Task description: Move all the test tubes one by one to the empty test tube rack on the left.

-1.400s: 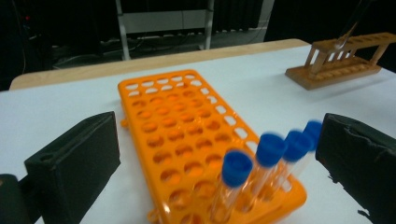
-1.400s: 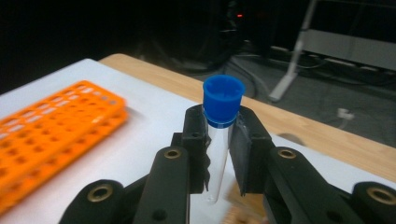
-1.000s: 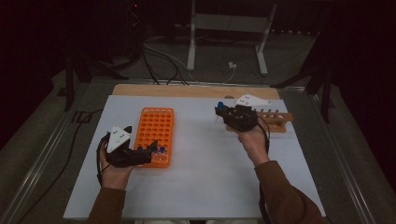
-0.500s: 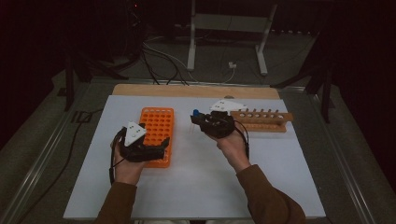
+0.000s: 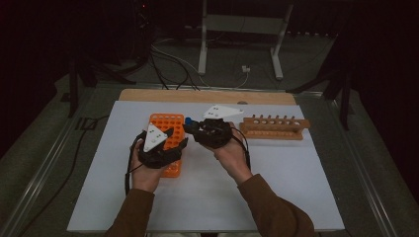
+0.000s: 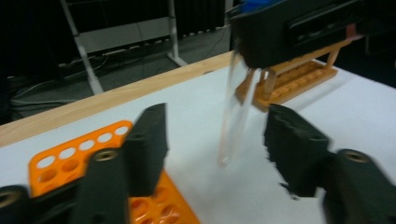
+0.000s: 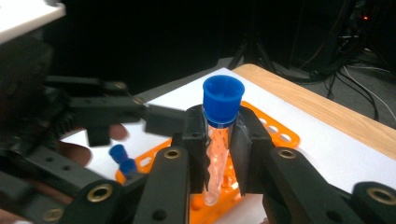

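A clear test tube with a blue cap (image 7: 223, 99) hangs upright in my right gripper (image 7: 218, 149), whose jaws are shut on it just below the cap. In the high view the right gripper (image 5: 191, 126) hovers at the right edge of the orange tube rack (image 5: 164, 122). My left gripper (image 5: 177, 138) stands open over that rack. In the left gripper view its jaws (image 6: 219, 149) stand apart on either side of the tube's lower end (image 6: 235, 116) without touching it. Two blue-capped tubes (image 7: 122, 158) stand in the orange rack (image 7: 275, 130).
A wooden tube rack (image 5: 274, 128) stands to the right on the white mat (image 5: 276, 177). A wooden board edges the mat's far side (image 5: 207, 95). Cables and a metal stand lie on the floor beyond the table.
My right gripper has carried the tube left from the wooden rack to the orange rack. The left gripper has moved right and forward to meet it.
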Motion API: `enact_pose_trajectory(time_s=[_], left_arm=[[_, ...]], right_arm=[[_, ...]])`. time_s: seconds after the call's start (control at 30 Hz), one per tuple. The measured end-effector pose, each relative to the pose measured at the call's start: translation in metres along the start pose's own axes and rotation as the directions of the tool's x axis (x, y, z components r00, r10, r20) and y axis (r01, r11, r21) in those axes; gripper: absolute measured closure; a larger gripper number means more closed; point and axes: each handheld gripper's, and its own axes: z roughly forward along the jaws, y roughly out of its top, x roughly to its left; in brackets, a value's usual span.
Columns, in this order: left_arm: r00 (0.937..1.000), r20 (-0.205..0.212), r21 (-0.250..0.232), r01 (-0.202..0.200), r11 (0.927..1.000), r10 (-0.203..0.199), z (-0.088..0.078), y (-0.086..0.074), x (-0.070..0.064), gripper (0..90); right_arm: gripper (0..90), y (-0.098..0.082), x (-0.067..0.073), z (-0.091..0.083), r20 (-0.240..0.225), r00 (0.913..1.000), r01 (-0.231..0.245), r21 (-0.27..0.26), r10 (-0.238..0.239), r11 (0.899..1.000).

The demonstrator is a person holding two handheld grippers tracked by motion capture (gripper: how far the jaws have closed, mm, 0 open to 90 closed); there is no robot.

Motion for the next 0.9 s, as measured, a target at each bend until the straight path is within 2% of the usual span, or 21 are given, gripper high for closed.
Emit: enact_pose_trajectory(time_s=[0.1, 0.3, 0.4, 0.7, 0.77, 0.9], left_arm=[[0.9998, 0.018, -0.017, 0.011, 0.9998, -0.01, 0.0, 0.001, 0.001, 58.2], [0.9994, 0.034, -0.033, 0.006, 0.9994, -0.005, -0.002, 0.003, 0.0, 72.6], [0.9993, 0.037, -0.033, 0.0, 0.9995, 0.002, -0.002, 0.002, 0.0, 76.1], [0.9989, 0.046, -0.035, -0.012, 0.9993, 0.013, 0.0, 0.002, 0.0, 78.3], [0.9991, 0.04, -0.031, -0.009, 0.9995, 0.011, 0.0, 0.002, 0.002, 78.3], [0.9998, 0.017, -0.02, 0.002, 0.9998, -0.002, 0.0, 0.002, 0.007, 78.3]], right_arm=[[77.3, 0.002, 0.005, 0.003, -0.009, 0.9999, 0.014, 0.007, -0.014, 1.0], [77.3, 0.001, 0.007, 0.005, -0.015, 0.9998, 0.014, 0.009, -0.014, 1.0], [77.3, 0.001, 0.008, 0.005, -0.015, 0.9998, 0.011, 0.008, -0.011, 1.0], [75.7, 0.001, 0.006, 0.005, -0.021, 0.9998, 0.004, 0.006, -0.004, 1.0], [67.1, 0.001, 0.003, 0.003, -0.044, 0.9989, -0.016, -0.01, 0.016, 1.0], [48.3, 0.001, -0.002, -0.001, -0.049, 0.9982, -0.036, -0.02, 0.035, 0.999]])
